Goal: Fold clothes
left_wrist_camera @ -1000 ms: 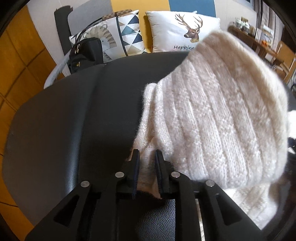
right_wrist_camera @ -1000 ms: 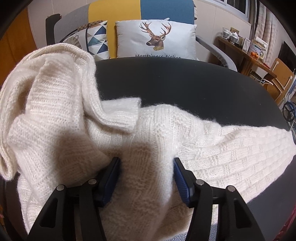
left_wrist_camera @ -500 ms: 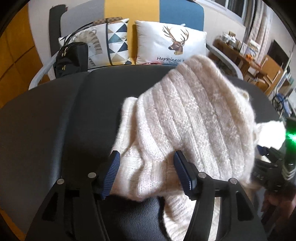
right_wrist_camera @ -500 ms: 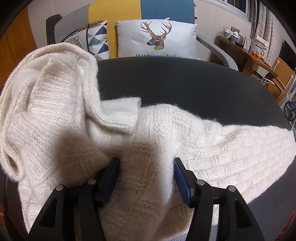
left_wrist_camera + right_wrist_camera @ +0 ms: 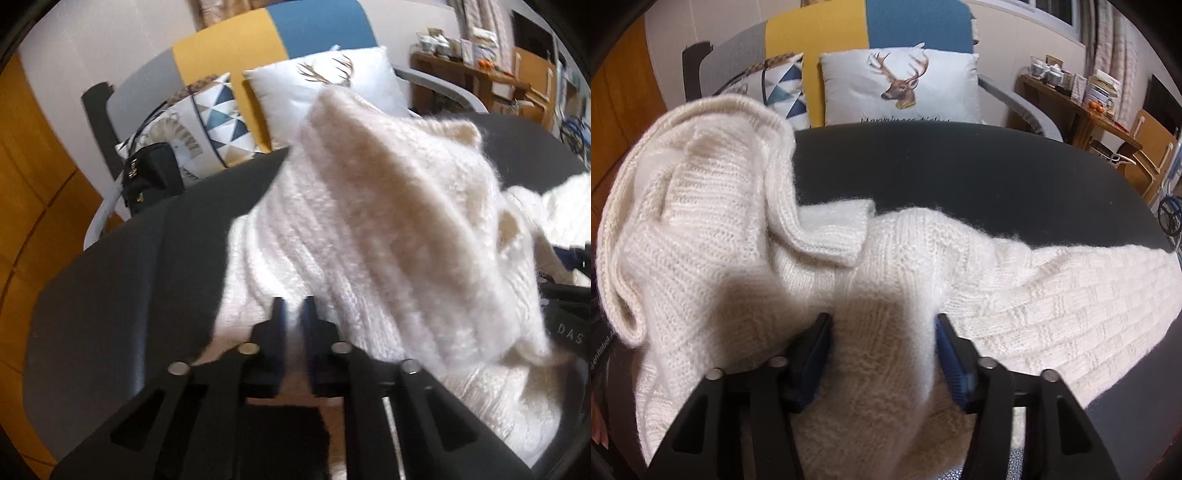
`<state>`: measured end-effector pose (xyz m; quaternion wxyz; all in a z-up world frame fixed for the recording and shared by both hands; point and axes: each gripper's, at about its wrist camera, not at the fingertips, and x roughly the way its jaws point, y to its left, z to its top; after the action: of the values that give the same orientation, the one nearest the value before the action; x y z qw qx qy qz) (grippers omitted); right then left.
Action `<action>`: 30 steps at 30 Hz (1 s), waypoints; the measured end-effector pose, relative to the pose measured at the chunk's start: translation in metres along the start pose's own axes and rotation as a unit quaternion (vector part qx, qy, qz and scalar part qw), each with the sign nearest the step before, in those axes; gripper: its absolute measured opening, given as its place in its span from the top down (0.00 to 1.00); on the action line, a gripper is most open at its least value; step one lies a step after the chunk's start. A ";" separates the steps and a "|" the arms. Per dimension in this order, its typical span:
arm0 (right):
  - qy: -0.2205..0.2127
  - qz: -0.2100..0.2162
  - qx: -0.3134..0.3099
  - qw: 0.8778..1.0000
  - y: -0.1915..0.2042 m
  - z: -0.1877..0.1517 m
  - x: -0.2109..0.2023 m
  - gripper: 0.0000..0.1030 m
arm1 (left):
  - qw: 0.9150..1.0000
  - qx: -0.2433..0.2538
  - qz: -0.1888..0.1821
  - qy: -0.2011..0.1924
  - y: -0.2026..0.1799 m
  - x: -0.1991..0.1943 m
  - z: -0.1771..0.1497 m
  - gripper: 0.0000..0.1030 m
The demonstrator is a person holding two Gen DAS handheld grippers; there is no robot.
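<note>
left hand-held gripper (image 5: 293, 314): fingers nearly pressed together, pinching a fold of the sweater (image 5: 388, 229); knit shows in the narrow gap between the pads. View is motion-blurred.
right hand-held gripper (image 5: 882, 343): fingers spread wide, a thick bunch of sweater (image 5: 775, 258) filling the gap. Whether the pads actually press the knit: cannot tell.
sweater: cream, chunky knit. In the left view it rises ahead and to the right of the fingers as a raised hump, lower edge draped back toward the camera. In the right view it is heaped ahead-left, with a ribbed edge curled over at the far left; a flat basket-weave panel runs off to the right, lying on the surface.
surface (image 5: 960, 173): dark, matte, rounded far edge. Bare ahead of the right gripper beyond the knit, and bare to the left of the left gripper (image 5: 122, 280).
background: sofa behind the surface, deer pillow (image 5: 905, 85) straight ahead, triangle-print pillow (image 5: 218, 122) to its left, black bag (image 5: 155, 177) at far left in the left view.
other: part of the right gripper's body shows at the right edge of the left view, against the knit.
</note>
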<state>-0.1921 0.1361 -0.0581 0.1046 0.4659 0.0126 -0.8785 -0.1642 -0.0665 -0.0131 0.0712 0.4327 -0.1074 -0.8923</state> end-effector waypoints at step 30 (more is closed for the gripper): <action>-0.008 0.055 0.116 0.992 -0.069 -0.029 -0.046 0.79 | 0.991 -0.010 -0.134 0.000 -0.036 -0.026 0.018 0.30</action>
<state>-0.1571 0.2148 -0.0419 0.0977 0.4678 -0.1160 -0.8707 -0.1639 -0.0236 0.0084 -0.0443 0.4421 -0.0392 -0.8950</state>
